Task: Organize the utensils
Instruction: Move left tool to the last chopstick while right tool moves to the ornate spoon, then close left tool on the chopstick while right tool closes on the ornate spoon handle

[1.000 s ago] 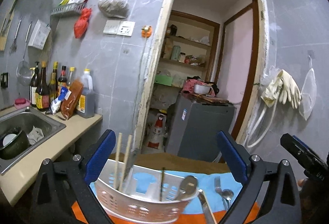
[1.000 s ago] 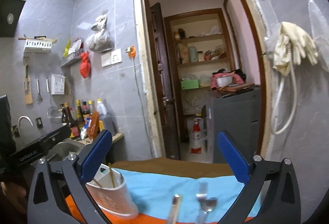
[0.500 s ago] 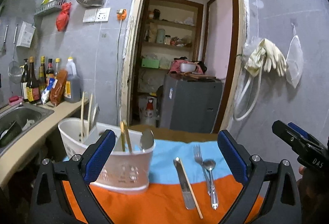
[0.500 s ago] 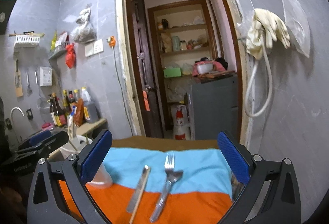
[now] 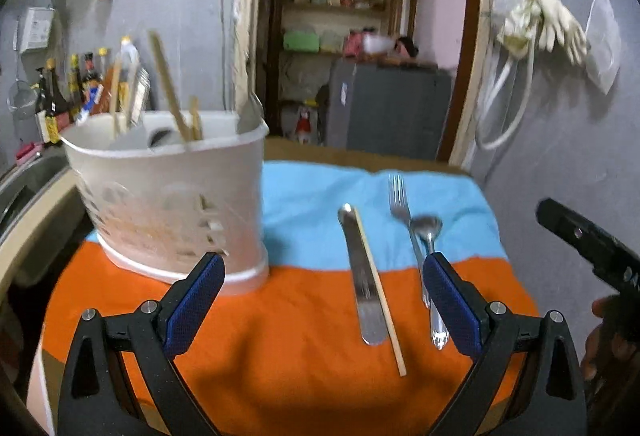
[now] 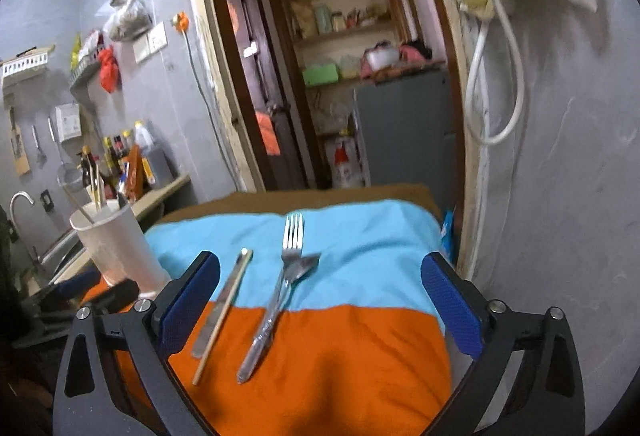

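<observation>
Both of your wrist cameras have tipped down since half a second ago, so the orange-and-blue cloth (image 5: 280, 336) now fills much more of each view and the white utensil caddy (image 5: 168, 203) sits larger at 10 o'clock in the left view.

Nearest you, your left gripper (image 5: 322, 300) has its blue pads spread wide with nothing between them, and your right gripper (image 6: 320, 300) is likewise spread wide and empty.

Just past the pads, four utensils lie flat on the cloth, across the line where orange meets blue. A table knife (image 5: 362, 276) lies with a single chopstick (image 5: 380, 292) touching along its right edge. Beside them at 2 o'clock lie a fork (image 5: 404, 211) and a spoon (image 5: 430, 248), the two overlapping; the spoon's handle runs behind your left gripper's right pad.

Farther left stands the caddy, upright on the cloth, holding chopsticks (image 5: 170, 91) and at least one metal utensil.

Beyond it, sauce bottles (image 5: 72, 87) stand on the counter at 10 o'clock, and rubber gloves (image 5: 548, 19) hang on the wall at 2 o'clock.
</observation>
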A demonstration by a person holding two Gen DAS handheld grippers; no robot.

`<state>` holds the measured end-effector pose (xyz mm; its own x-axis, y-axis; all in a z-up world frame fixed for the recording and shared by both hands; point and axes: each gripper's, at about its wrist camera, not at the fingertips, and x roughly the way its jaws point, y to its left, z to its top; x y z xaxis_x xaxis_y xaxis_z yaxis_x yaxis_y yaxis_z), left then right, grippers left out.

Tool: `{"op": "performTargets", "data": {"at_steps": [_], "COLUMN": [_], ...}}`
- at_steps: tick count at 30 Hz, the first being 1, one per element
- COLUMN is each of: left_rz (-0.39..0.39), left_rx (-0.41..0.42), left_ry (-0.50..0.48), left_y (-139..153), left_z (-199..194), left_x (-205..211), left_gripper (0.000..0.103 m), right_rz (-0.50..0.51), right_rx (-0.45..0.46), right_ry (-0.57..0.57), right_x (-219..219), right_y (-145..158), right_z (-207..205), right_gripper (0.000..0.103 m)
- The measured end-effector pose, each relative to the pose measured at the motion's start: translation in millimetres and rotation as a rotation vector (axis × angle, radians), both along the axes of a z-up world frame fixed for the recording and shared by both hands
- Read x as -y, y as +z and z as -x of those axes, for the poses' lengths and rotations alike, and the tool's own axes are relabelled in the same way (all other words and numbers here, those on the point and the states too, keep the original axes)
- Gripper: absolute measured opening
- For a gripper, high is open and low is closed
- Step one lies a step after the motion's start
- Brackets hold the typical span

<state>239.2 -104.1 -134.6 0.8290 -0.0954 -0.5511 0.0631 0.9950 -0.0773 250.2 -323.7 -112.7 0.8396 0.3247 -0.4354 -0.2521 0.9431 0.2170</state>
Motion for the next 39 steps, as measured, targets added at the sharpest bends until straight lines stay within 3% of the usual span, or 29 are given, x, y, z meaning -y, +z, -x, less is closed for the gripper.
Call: {"op": "performTargets", "data": {"at_steps": [2, 6, 14, 20, 23, 28, 31, 39], "left_rz": [0.0, 0.007, 0.031, 0.058, 0.042, -0.004, 0.015, 0.048], "left_rx": [-0.028, -0.076, -0.163, -0.237, -0.288, -0.288, -0.294, -0.288], "left_ry": [-0.018, -0.062, -0.139, -0.197, -0.194, -0.176, -0.182, -0.166], "left_y": [-7.6, -18.8, -27.8, -34.2, -40.0, -39.3, -40.8, -39.2], "left_z": [-6.9, -21.0, -48.4, -66.3, -74.4, -79.1, -82.9, -79.4], "left_x": [3.9, 8.8, 19.0, 23.7, 26.1, 27.3, 24.8, 16.7], "left_gripper": [0.096, 0.088, 0.039, 0.019, 0.015, 0.012, 0.003, 0.001], "right_rz": [-0.009, -0.002, 0.007, 0.003, -0.007, -0.014, -0.01, 0.007], "right_rx": [-0.033, -0.108, -0.228, -0.28, -0.293, -0.308, -0.322, -0.402], "right_ry": [0.028, 0.081, 0.18, 0.22, 0.221, 0.225, 0.237, 0.271], "right_x": [-0.9, -5.8, -19.0, -22.9, -21.3, -20.5, -22.7, -37.5], "right_y": [-6.3, -18.9, -38.3, -46.1, -48.0, -49.5, -50.3, -61.1], "right_z": [-8.8, -26.1, -51.3, -65.1, -68.9, -72.8, -76.4, -91.2], "right_gripper": [0.085, 0.072, 0.044, 0.035, 0.034, 0.034, 0.034, 0.025]}}
